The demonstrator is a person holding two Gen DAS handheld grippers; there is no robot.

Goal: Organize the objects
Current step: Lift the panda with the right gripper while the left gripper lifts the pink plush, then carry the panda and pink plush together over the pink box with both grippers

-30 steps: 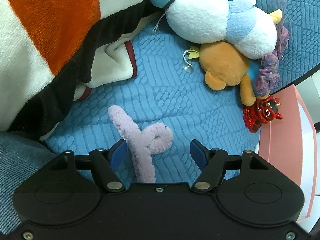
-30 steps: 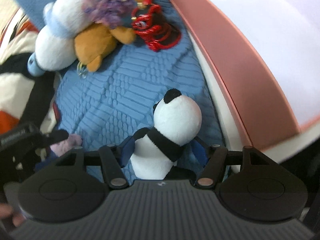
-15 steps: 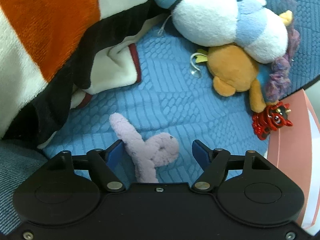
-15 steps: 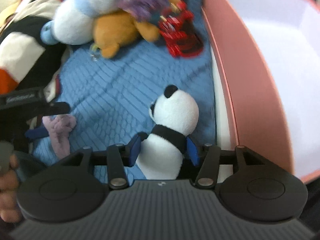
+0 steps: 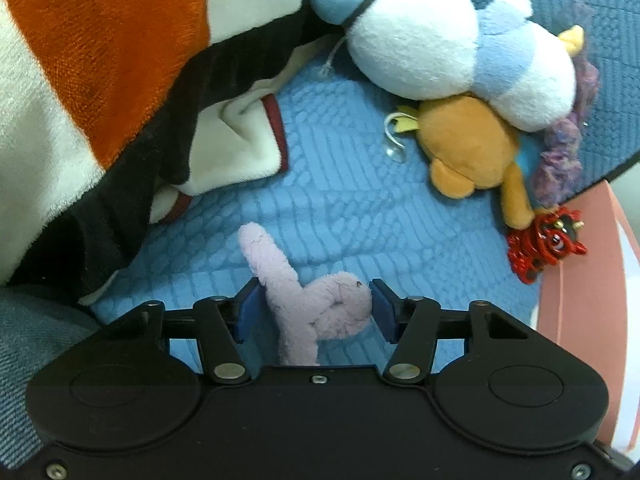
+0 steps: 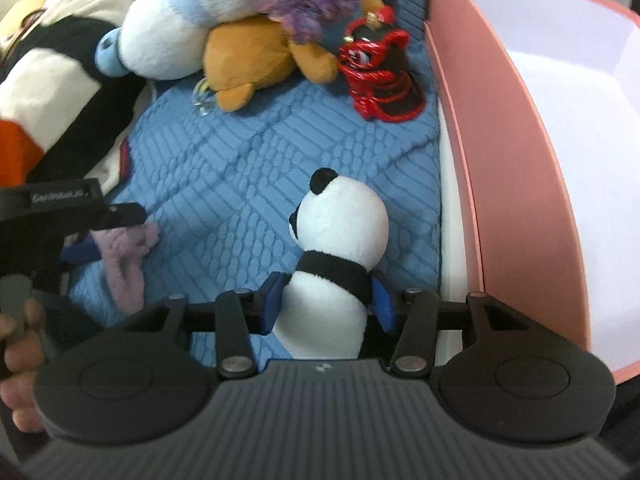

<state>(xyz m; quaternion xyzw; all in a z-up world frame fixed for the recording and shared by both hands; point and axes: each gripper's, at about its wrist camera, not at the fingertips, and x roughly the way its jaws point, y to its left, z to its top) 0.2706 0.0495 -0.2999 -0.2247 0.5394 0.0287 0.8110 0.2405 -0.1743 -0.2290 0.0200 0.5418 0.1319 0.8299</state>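
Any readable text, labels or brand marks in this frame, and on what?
Blurred white lettering on the left tongs, on the black body as seen from the right wrist view: too blurred to read for certain.
A small white logo mark on the right tongs: too small to read.
No text on the toys or the pink box.

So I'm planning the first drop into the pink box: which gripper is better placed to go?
Right. The right gripper is shut on the panda plush right beside the pink box. The left gripper pinches the pink plush farther from it, across the blue mat.
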